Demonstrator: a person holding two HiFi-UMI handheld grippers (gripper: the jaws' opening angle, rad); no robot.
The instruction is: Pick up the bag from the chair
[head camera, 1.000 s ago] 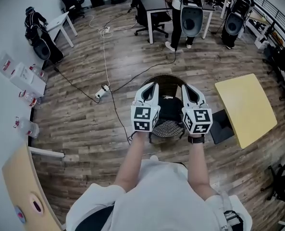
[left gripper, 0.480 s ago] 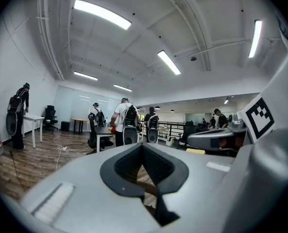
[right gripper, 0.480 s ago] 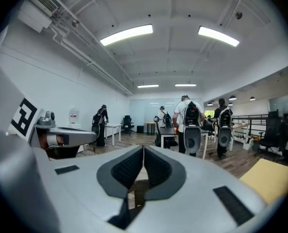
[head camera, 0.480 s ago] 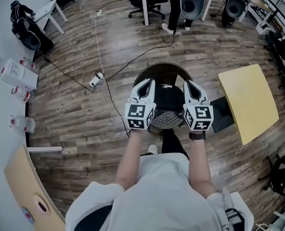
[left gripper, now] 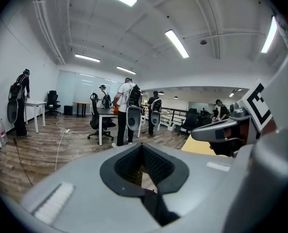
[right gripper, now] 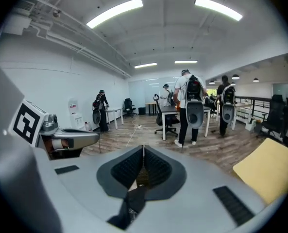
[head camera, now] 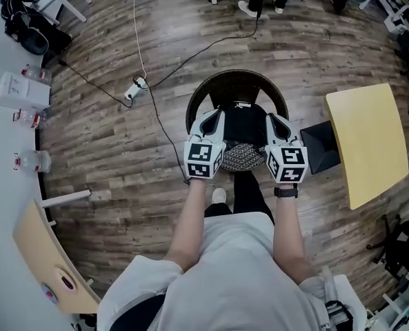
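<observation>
The bag (head camera: 244, 126), black, is found on the seat of the round wicker chair (head camera: 207, 95), in the middle of the scene and just far of the person's feet. Whether it rests on the seat or is already raised a little cannot be told from above. At its near edge a patterned grey piece (head camera: 242, 157) is seen; it may be a cushion or a part of the bag.

The left gripper (head camera: 214, 121) is held at the left side of the bag and the right gripper (head camera: 274, 123) at its right side, with the bag between them. Both are pointed level toward the far side, so the room is looked at by their cameras and not the bag itself.

In the left gripper view the pads (left gripper: 129, 165) are brought together at their tips, and the left strap (left gripper: 156, 208), dark, is pinched low between them. In the right gripper view the pads (right gripper: 156, 168) are closed in the same way on the right strap (right gripper: 129, 205).

The straps are judged to belong to the bag. It is probably taken at both sides so that the weight is shared and the bag is kept from tipping when it is lifted off the chair.
</observation>
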